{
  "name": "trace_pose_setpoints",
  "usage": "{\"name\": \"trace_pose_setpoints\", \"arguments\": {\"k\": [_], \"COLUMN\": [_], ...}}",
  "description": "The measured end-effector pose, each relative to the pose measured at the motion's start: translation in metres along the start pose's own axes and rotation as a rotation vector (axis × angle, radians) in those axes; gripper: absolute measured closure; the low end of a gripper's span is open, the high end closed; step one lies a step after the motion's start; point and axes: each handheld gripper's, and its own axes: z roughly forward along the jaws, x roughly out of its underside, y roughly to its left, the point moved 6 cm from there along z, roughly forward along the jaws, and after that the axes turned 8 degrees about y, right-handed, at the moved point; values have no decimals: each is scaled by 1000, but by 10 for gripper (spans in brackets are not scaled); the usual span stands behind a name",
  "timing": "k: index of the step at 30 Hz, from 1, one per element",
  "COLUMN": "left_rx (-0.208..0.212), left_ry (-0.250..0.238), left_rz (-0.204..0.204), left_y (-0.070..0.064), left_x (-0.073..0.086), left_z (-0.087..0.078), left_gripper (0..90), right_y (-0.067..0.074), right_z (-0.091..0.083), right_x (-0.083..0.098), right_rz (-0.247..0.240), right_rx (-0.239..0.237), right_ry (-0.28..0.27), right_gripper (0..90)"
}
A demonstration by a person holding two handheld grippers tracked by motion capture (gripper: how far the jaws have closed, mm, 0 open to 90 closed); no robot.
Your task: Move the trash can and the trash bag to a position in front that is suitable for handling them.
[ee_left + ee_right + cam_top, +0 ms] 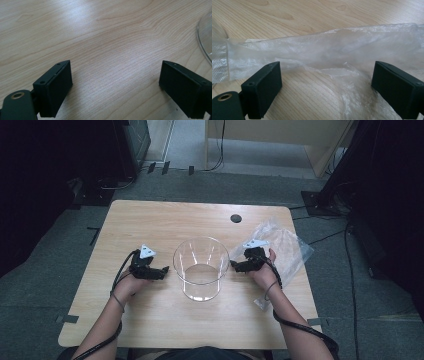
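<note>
While both tools lie low on the pale, wood-grained table [165, 330], the high view suggests the work has barely begun: a clear, round plastic tub with a wide rim [201, 268] stands upright near the middle of the table, and a crinkled transparent plastic bag [287, 247] lies flat toward the right edge, not yet lifted or opened. The left hand-held gripper [162, 271] rests just beside the tub on the side of the table's left edge, the right hand-held gripper [236, 265] just beside it on the other side, over the near edge of the bag. Everything (lining or filling the tub, by my guess) seems left to do.

In the left gripper view, the left hand-held gripper [115, 87] has its matte black jaws spread wide over bare, smooth wood, nothing between them; the tub's glossy curved wall [205, 37] shows at the right.

In the right gripper view, the right hand-held gripper [326, 87] also stands wide apart. The bag [332, 53], thin, cloudy and wrinkled with a folded ridge, lies across the table between and beyond the jaws, but the pads do not press on it.
</note>
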Motion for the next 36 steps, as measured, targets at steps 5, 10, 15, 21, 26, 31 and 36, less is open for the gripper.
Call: {"name": "trace_pose_setpoints", "arguments": {"k": [5,10,15,21,26,31,36], "left_rx": [0,1,17,61,108,125,151], "left_ry": [0,-1,10,32,29,15,-4], "left_rz": [0,0,-8,11,-2,31,41], "left_y": [0,0,-1,-5,-11,-16,-21], "left_x": [0,0,-2,-3,-8,-12,-16], "left_z": [0,0,-1,-7,-18,-30,-39], "left_gripper": [107,107,133,133,133,133,134], "right_y": [-1,-4,1,5,10,15,21], "right_z": [-1,-4,-3,-8,-24,-37,-49], "right_x": [0,-1,2,-4,-8,-11,-11], "right_rz": [18,118,49,19,-12,-40,-56], "right_rx": [-20,-78,-10,-50,-109,-153,-176], "right_ry": [-10,-45,-10,40,19,-6,-15], "right_gripper": [95,100,99,177,180,183,183]}}
